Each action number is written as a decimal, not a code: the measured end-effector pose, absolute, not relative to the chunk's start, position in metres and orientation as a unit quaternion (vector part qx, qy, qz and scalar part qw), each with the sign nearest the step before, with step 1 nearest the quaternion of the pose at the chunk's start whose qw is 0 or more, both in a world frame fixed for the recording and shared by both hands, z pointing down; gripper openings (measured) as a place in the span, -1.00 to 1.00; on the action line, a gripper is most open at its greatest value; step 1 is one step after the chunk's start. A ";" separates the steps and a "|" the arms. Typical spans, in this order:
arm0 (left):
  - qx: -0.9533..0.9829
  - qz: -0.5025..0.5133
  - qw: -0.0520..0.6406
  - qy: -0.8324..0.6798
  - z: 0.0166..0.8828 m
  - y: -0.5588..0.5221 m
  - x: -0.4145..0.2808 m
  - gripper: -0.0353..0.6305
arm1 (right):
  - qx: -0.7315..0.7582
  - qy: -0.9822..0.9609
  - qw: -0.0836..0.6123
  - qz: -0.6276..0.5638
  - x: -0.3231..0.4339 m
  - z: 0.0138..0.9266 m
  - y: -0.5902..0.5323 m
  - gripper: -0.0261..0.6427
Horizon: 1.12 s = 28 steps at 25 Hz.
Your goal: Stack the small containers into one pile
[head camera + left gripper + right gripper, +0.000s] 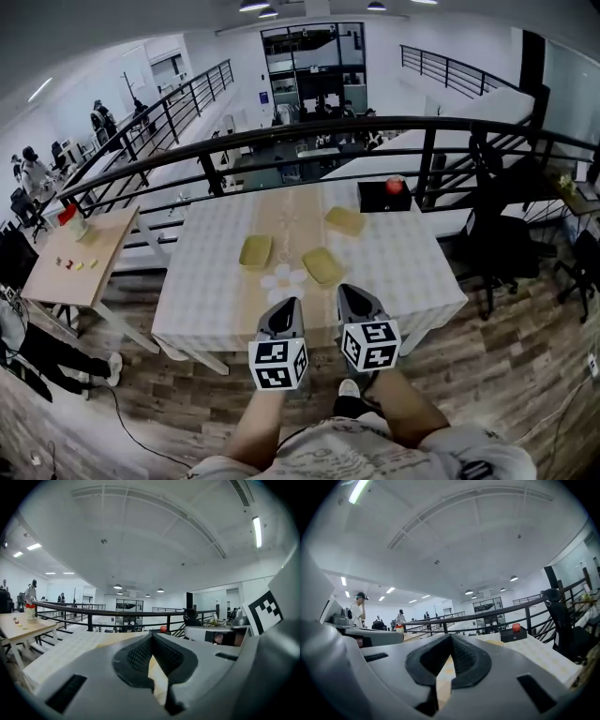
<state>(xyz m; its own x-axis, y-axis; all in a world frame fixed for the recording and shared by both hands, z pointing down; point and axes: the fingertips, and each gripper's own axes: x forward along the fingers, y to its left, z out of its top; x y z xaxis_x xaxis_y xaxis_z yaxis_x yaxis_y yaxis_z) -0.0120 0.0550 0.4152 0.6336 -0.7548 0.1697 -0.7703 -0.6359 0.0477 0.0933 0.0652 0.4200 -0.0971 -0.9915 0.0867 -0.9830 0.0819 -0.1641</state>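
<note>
the three small containers sit on the table point(206, 281), all yellow-green, shallow and lying flat, none stacked on another. the left container point(255, 250) lies at the left edge of the tan runner point(302, 211), its sides roughly square to the table. the near container point(322, 266) is right of the runner and turned cornerwise, and the far container point(345, 221) lies further back with its long side slanting from upper left to lower right. a cluster of small white round pieces point(282, 277) lies between the left and near containers. the left gripper point(286, 305) and right gripper point(349, 291) hang side by side over the table's near edge, short of the containers. each has its jaw tips pressed together with nothing between them. the only print is the black-and-white square patterns on the marker cubes point(277, 364). the containers show only in the head view. the gripper views look level across the cloth to the railing point(281, 131) and the red ball point(395, 186) on a black box point(375, 199). the left gripper view adds a wooden side table point(23, 627), and the right gripper view a black chair point(562, 620).
</note>
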 end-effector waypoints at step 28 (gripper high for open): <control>0.897 0.097 0.085 -0.423 0.429 -0.157 0.096 -0.88 | -0.654 0.743 -0.035 -0.138 0.210 0.451 -0.153 -0.92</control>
